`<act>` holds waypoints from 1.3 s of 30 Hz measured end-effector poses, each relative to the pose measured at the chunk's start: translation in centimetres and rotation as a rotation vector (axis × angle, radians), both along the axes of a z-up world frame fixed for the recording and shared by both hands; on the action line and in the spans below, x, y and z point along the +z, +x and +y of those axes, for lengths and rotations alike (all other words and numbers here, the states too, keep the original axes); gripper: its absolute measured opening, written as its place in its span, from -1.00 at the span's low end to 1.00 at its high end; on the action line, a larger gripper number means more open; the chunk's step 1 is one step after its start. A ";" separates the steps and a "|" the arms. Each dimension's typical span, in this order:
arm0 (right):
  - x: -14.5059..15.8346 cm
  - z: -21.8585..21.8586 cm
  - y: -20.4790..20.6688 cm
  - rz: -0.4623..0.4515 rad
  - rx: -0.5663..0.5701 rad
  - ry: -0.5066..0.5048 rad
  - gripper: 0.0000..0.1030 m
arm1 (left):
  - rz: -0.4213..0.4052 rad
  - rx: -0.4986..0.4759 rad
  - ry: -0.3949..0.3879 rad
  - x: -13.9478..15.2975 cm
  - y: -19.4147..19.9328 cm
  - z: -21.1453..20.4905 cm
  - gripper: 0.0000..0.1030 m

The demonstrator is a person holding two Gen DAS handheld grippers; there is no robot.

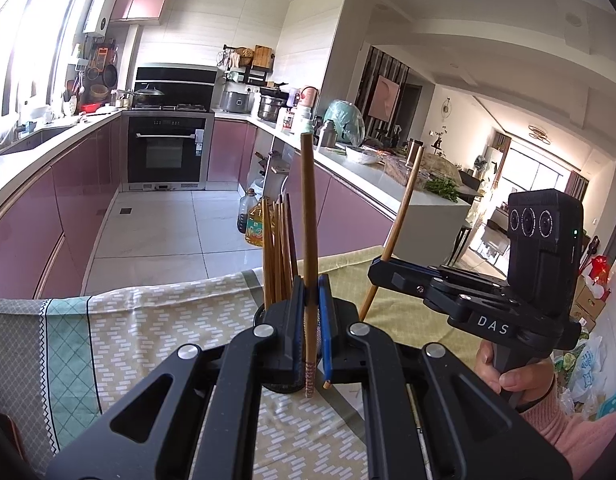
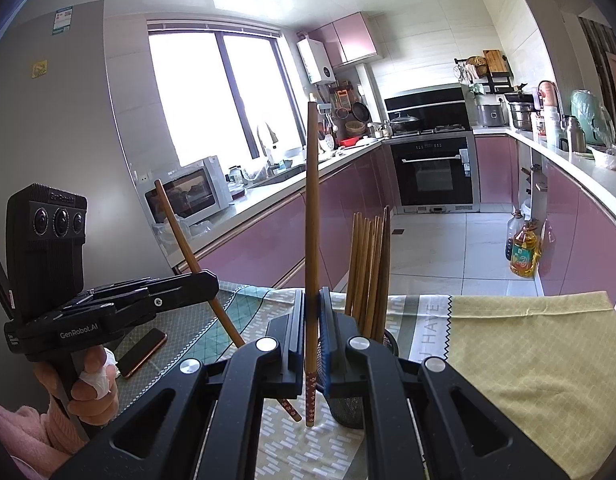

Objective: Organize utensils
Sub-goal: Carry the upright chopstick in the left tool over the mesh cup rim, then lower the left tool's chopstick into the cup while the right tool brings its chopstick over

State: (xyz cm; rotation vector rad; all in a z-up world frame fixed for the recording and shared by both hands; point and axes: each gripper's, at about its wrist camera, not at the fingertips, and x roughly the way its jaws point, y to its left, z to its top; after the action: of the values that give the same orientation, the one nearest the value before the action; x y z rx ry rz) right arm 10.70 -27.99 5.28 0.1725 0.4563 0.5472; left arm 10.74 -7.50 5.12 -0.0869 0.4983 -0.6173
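Chopstick [image 1: 309,216] upright between left gripper [image 1: 312,292] fingers, seemingly pinched.

Sunlit kitchen: pink cabinets [image 1: 80,184], built-in oven [image 2: 433,172], pale tiled floor [image 1: 160,228].

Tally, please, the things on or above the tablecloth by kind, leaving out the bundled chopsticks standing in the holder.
Tools: 2, the left tool and the right tool
Held chopsticks: 2, the left chopstick and the right chopstick
Mesh holder: 1
Phone: 1
Total: 6
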 end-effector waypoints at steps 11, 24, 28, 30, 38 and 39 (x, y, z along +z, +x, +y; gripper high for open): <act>1.0 0.0 0.4 -0.026 -0.005 -0.002 -0.89 | -0.037 0.006 -0.015 1.0 -0.3 0.0 -0.85; 1.3 0.2 1.0 -0.035 -0.013 -0.009 -0.89 | -0.066 0.016 -0.024 1.9 -0.2 -0.1 -0.85; 1.3 0.2 1.0 -0.036 -0.014 -0.011 -0.89 | -0.069 0.021 -0.023 1.8 -0.1 -0.2 -0.85; 1.3 0.2 1.0 -0.036 -0.015 -0.012 -0.89 | -0.069 0.024 -0.022 1.8 -0.1 -0.2 -0.85; 1.3 0.2 1.2 -0.033 -0.024 -0.016 -0.89 | -0.074 0.033 -0.022 1.8 -0.2 -0.3 -0.85; 1.3 0.3 1.2 -0.033 -0.025 -0.017 -0.89 | -0.072 0.032 -0.025 1.8 -0.1 -0.2 -0.85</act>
State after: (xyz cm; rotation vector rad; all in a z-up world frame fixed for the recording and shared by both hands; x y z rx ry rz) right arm 11.94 -27.70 6.60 0.1523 0.4263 0.5206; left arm 10.60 -7.72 6.97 -0.0954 0.4190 -0.5930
